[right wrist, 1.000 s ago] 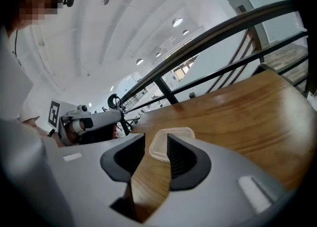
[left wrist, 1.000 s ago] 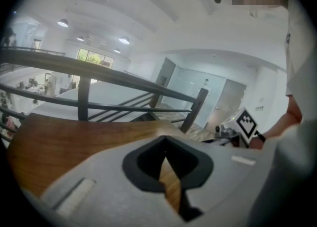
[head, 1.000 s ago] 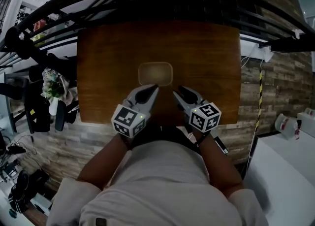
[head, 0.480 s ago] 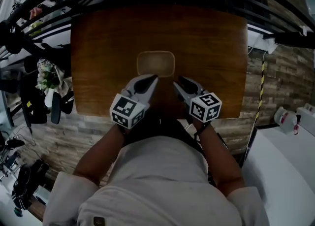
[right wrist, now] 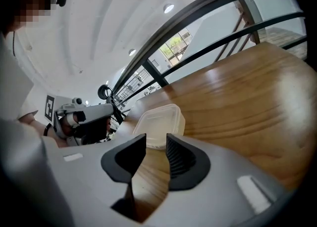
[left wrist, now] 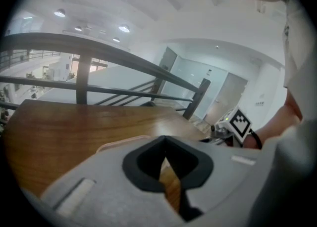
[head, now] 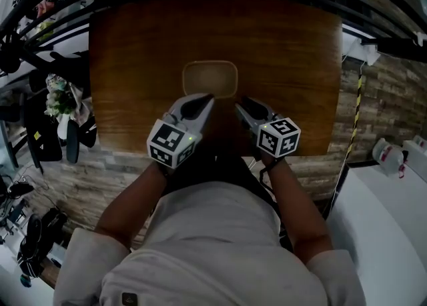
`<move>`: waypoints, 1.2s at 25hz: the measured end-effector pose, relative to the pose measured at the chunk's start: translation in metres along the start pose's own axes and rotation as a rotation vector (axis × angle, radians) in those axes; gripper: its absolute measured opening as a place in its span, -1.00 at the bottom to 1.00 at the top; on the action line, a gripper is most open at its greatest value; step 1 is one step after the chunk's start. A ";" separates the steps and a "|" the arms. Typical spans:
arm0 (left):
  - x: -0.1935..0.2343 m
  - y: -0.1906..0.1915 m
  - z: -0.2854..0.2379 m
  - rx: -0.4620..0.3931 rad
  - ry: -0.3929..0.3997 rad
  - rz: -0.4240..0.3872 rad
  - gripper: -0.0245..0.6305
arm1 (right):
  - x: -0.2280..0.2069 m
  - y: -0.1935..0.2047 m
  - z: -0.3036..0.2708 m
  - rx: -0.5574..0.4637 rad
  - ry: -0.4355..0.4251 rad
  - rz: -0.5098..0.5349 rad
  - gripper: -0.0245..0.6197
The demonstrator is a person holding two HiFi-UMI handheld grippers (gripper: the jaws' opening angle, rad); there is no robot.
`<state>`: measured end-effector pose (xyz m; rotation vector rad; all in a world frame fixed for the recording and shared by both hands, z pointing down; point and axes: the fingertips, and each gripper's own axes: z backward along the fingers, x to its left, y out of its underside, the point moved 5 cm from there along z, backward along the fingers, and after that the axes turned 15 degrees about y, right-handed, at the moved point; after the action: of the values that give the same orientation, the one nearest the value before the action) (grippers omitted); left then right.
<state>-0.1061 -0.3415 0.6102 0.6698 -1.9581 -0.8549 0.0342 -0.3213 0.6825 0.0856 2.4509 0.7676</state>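
Wooden desk (head: 133, 65) beside a dark railing (left wrist: 99, 53), with a clear plastic container (head: 209, 79) at its middle. We hold the left gripper (head: 200, 101), jaws together at the tips, and the right gripper (head: 243, 103), jaws slightly apart and empty, just short of the container's near edge

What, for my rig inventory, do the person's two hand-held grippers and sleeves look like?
The left hand-held gripper and the right hand-held gripper have light grey bodies that taper to a point, with black pads, ribbed on the right one. Each carries a white cube with black square markers. The person wears a pale short-sleeved shirt.
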 end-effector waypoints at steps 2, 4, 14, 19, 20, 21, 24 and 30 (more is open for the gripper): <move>0.002 0.004 -0.003 0.008 0.002 0.004 -0.92 | -0.003 0.002 -0.005 0.008 -0.003 -0.002 -0.53; 0.003 0.007 -0.006 0.014 0.004 0.007 -0.92 | -0.007 0.005 -0.010 0.018 -0.009 -0.003 -0.53; 0.013 0.020 -0.009 0.033 0.013 0.028 -0.92 | -0.022 0.022 -0.036 0.073 -0.022 -0.029 -0.54; 0.017 0.025 -0.009 0.040 0.014 0.040 -0.92 | -0.024 0.025 -0.043 0.062 -0.024 -0.023 -0.61; 0.018 0.026 -0.010 0.041 0.014 0.042 -0.92 | -0.026 0.025 -0.043 0.058 -0.023 -0.025 -0.62; 0.019 0.026 -0.010 0.042 0.014 0.044 -0.92 | -0.027 0.025 -0.044 0.056 -0.024 -0.028 -0.64; 0.023 0.027 -0.012 0.044 0.014 0.047 -0.92 | -0.029 0.026 -0.048 0.059 -0.035 -0.046 -0.64; 0.027 0.031 -0.014 0.050 0.019 0.053 -0.92 | -0.031 0.029 -0.056 0.061 -0.058 -0.061 -0.64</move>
<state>-0.1106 -0.3463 0.6531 0.6503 -1.9764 -0.7671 0.0273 -0.3321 0.7511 0.0555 2.4106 0.6552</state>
